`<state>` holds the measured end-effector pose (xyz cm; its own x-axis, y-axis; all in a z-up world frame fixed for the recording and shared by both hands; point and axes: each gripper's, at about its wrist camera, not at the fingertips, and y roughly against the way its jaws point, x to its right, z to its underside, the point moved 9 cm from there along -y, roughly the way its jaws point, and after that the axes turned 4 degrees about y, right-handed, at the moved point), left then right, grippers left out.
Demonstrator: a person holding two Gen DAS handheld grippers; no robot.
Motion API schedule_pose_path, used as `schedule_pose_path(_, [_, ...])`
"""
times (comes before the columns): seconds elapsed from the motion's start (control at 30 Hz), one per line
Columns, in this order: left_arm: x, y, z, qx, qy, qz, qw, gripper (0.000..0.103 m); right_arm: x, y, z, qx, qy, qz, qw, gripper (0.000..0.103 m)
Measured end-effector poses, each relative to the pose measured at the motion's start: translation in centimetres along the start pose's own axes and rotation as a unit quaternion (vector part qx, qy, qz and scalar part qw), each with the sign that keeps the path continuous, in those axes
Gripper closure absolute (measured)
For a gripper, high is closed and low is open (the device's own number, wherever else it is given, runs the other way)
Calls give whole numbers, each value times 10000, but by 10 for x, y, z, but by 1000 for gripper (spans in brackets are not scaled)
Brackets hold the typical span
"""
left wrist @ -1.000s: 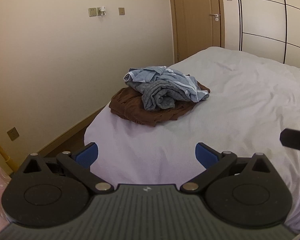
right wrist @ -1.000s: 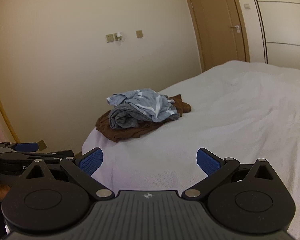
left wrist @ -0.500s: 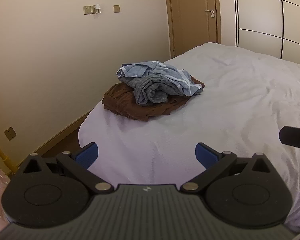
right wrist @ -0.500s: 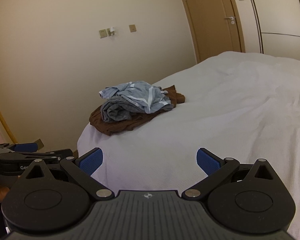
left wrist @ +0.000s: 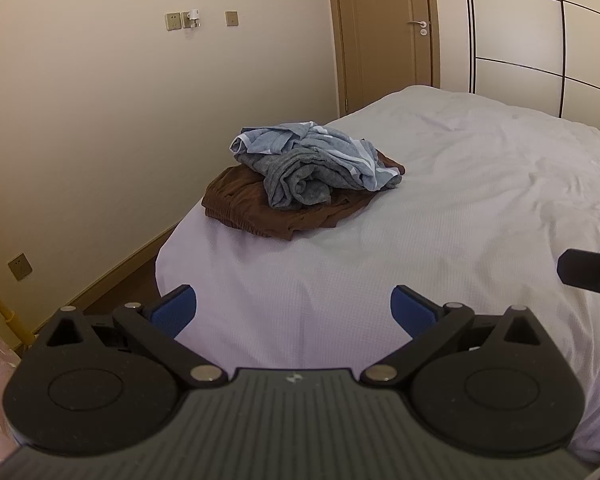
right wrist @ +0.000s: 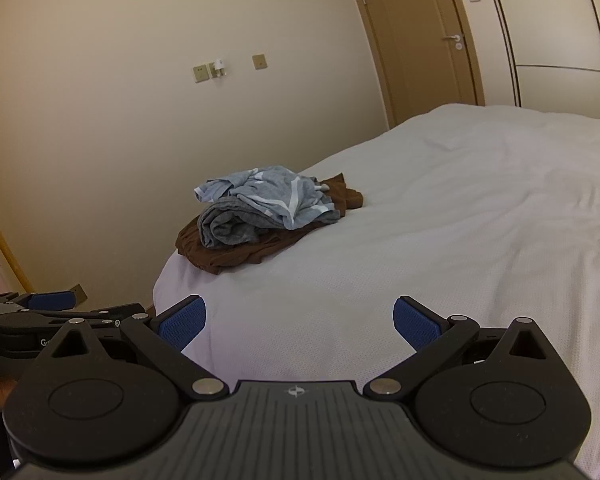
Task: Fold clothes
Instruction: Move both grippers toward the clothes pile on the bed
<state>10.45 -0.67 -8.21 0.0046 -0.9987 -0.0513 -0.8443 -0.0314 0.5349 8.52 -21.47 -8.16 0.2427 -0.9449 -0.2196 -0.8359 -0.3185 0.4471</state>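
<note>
Soft cloth garments [left wrist: 300, 184] on a matt, finely textured bedsheet [left wrist: 460, 220].

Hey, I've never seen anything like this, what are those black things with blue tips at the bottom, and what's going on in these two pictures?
Those are two handheld grippers, each with a camera looking along its blue fingers. One picture is from the left gripper, the other from the right gripper. Both are open and hold nothing. Ahead is a bed with white bedding. Near its corner lies a pile of clothes: a light blue garment and a grey one on top of a brown one, all unfolded. Neither gripper touches the pile.
</note>
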Motion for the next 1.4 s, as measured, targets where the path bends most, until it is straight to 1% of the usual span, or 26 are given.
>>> schedule_pose_path(1.0, [3,-2,7,-51,36,60,10000,1,6,-2,8,-127,-68,61,9999,0])
schedule_pose_path(1.4, [0,-11,10,-114,76,89,9999,1,6,-5,10,-200,-14,123,9997,0])
